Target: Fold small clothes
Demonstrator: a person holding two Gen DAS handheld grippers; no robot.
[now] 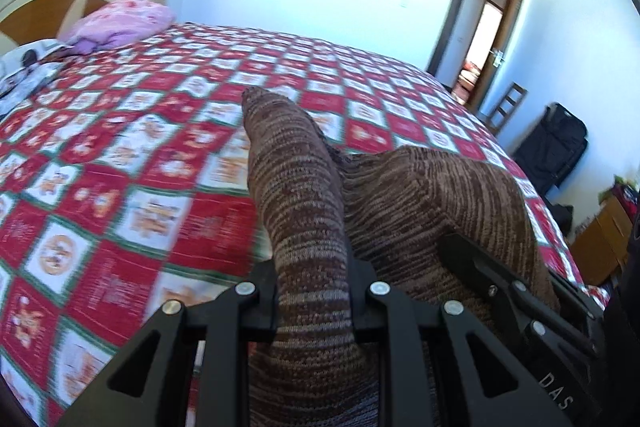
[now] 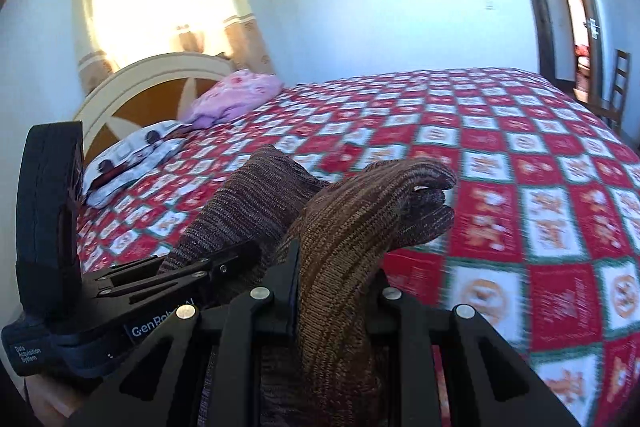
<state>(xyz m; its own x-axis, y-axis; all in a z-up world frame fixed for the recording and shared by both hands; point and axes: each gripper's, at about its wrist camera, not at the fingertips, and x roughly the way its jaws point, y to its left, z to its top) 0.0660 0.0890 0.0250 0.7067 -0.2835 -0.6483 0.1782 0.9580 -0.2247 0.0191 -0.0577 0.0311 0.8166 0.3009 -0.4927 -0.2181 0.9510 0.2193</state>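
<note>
A brown striped knit garment [image 1: 296, 187] is held up above the bed between both grippers. My left gripper [image 1: 314, 291] is shut on one edge of it; the cloth sticks up past the jaws. My right gripper [image 2: 336, 287] is shut on another edge of the same garment [image 2: 360, 227], which bunches and droops over the jaws. In the left wrist view the right gripper [image 1: 500, 279] shows close at the right, under the cloth. In the right wrist view the left gripper [image 2: 224, 263] shows close at the left.
A bed with a red and white checked quilt [image 1: 140, 147] lies below. A pink pillow [image 1: 124, 21] and a patterned pillow [image 2: 132, 155] lie by the headboard [image 2: 160, 83]. A doorway [image 1: 480, 27], a wooden chair [image 1: 506, 107] and a black suitcase [image 1: 552, 147] stand beyond the bed.
</note>
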